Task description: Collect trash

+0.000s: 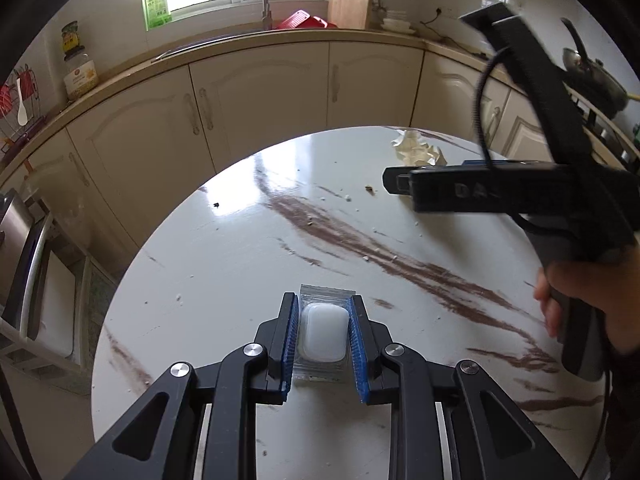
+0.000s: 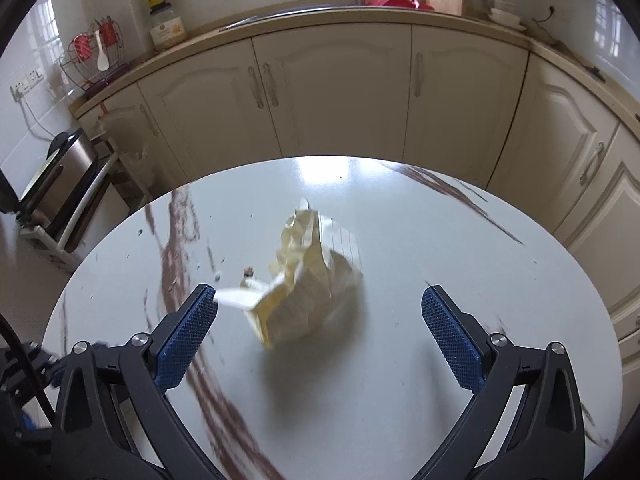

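My left gripper [image 1: 324, 304] is shut on a clear plastic blister pack [image 1: 323, 334] with a white bubble, held just above the round white table [image 1: 224, 264]. A crumpled cream paper wrapper [image 2: 308, 280] lies on the table [image 2: 460, 240], between and just ahead of the wide-open fingers of my right gripper [image 2: 320, 300]; its left corner touches the left pad [image 2: 188, 332]. In the left wrist view the same wrapper [image 1: 418, 148] lies at the table's far right, and the right gripper's body [image 1: 480, 188] reaches toward it, fingertips hidden.
Small crumbs [image 1: 370, 189] and dark specks dot the table. Cream kitchen cabinets [image 2: 332, 96] and a counter with a sink curve behind the table. A metal appliance [image 2: 56, 176] stands on a low rack at the left.
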Demonstrator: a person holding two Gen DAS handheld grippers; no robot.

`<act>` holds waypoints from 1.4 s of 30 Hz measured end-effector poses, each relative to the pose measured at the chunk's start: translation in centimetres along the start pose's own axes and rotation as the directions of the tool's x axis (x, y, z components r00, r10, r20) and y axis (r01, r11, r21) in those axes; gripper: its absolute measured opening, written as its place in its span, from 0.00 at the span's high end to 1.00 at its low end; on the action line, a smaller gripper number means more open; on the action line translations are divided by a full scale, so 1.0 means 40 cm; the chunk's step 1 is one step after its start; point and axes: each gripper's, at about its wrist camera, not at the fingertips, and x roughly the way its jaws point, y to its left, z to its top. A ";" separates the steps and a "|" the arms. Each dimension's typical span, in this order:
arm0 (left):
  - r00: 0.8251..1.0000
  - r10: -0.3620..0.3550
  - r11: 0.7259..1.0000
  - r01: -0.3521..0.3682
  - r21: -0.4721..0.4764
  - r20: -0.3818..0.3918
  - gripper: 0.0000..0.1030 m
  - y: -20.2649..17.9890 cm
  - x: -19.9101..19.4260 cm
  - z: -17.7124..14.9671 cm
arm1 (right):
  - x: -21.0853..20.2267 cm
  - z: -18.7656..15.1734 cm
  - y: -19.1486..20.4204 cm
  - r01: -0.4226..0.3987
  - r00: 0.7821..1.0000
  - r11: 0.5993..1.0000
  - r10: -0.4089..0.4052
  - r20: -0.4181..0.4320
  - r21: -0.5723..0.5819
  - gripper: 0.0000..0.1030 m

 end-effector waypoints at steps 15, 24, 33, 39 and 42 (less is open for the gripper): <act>0.999 -0.028 1.000 0.028 0.004 0.031 0.84 -0.011 -0.105 -0.049 | -0.133 -0.063 0.050 -0.013 1.000 0.990 0.015 0.015 -0.140 0.62; 0.994 -0.073 0.997 0.072 0.010 0.082 0.86 -0.067 -0.274 -0.156 | -0.341 -0.220 0.095 -0.062 0.996 0.986 0.072 0.058 -0.152 0.62; 0.988 -0.126 0.991 0.130 -0.033 0.091 1.00 -0.049 -0.409 -0.288 | -0.471 -0.380 0.148 -0.079 0.994 0.987 0.088 0.060 -0.137 0.62; 0.992 -0.119 0.993 0.119 -0.014 0.052 0.94 -0.057 -0.437 -0.340 | -0.482 -0.447 0.152 -0.109 0.993 0.989 0.113 0.038 -0.105 0.62; 0.994 -0.104 0.995 0.104 0.001 0.041 0.63 -0.076 -0.422 -0.339 | -0.465 -0.456 0.144 -0.113 0.993 0.989 0.116 0.023 -0.093 0.61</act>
